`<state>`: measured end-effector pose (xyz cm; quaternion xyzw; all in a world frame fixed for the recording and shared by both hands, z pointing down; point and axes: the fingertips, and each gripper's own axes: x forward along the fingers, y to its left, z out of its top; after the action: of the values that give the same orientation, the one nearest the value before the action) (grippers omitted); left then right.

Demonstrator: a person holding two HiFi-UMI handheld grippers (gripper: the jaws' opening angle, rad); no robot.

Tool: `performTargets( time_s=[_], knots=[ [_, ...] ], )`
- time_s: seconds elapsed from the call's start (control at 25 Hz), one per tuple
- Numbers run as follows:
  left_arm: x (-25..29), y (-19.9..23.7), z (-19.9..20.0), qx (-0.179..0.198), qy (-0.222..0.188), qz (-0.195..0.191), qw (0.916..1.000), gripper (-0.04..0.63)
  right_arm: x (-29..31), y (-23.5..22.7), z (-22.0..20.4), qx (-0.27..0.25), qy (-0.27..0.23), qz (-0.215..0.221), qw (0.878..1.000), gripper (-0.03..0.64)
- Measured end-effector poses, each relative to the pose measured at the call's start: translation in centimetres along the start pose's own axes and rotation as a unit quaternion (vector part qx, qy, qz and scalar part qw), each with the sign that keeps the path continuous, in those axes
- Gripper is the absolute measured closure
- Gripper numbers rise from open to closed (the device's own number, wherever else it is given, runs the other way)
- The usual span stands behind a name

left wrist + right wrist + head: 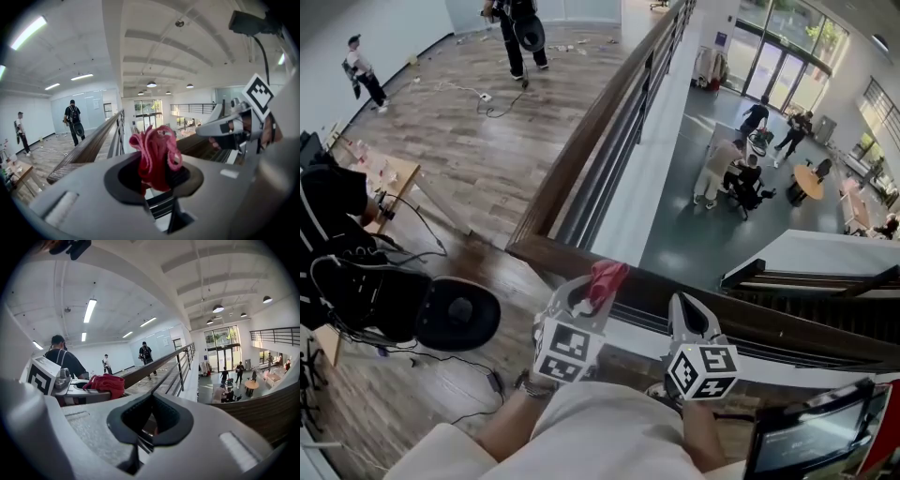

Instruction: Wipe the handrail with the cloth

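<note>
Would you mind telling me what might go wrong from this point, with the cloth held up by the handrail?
1. The cloth is only a bunched wad pinched in the left gripper. Dragged along the handrail, it may pull free and drop past the rail towards the people on the floor below.
2. Loose cables lie on the floor at the person's left, so stepping sideways along the rail could catch a foot.

Red cloth (154,154), dark brown handrail (586,145), grey-brown plank-patterned floor (478,159).
</note>
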<state>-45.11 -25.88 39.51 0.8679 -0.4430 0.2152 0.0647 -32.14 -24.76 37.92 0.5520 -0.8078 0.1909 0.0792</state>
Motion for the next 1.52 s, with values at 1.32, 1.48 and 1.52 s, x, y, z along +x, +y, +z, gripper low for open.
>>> performTargets(
  time_s=[1.32,1.48,1.52],
  knots=[
    [0.3,-1.0,1.0,-0.025,0.001,0.028,0.9993,0.477,-3.3,-5.3,-0.3,0.015,0.001,-0.029,0.999,0.614],
    [0.5,-0.8,0.9,-0.021,0.003,0.033,0.9992,0.477,-3.1,-5.4,-0.3,0.016,0.002,-0.027,1.0,0.614],
    [0.6,-0.7,0.9,-0.021,0.005,0.032,0.9993,0.477,-3.0,-5.5,-0.3,0.017,0.002,-0.026,1.0,0.614]
  ],
)
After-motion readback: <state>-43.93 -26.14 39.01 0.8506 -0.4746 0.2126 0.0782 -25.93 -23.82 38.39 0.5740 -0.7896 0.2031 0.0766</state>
